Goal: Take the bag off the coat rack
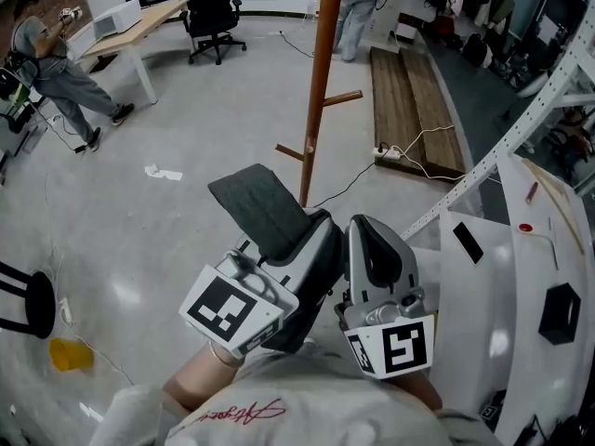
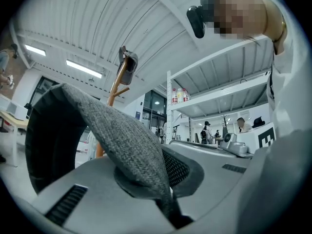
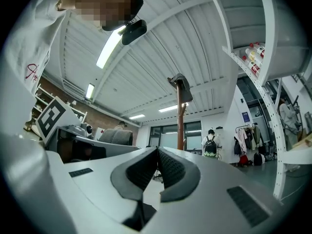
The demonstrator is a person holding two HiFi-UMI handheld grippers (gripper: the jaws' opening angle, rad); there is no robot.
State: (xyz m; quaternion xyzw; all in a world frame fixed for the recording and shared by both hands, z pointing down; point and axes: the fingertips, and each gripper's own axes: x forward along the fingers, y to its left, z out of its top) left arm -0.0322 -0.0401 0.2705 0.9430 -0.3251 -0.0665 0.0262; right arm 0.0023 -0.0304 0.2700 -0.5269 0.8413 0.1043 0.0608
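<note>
A flat grey felt bag (image 1: 258, 204) sticks up from my left gripper (image 1: 319, 223), which is shut on its lower edge. In the left gripper view the bag (image 2: 109, 130) arches over the pads and hides the left side of the room. The brown wooden coat rack (image 1: 323, 72) stands on the floor just beyond both grippers, and the bag hangs clear of its pegs. My right gripper (image 1: 368, 225) is beside the left one, close to my body, shut with nothing between its pads (image 3: 170, 167). The rack's pole (image 3: 180, 123) rises straight ahead of it.
A white perforated shelf frame (image 1: 521, 133) and a white cabinet (image 1: 521, 342) stand at the right. Wooden planks (image 1: 414, 91) and a power strip with a cable (image 1: 389, 152) lie behind the rack. A desk (image 1: 139, 26), an office chair (image 1: 212, 12) and a person (image 1: 56, 72) are far left.
</note>
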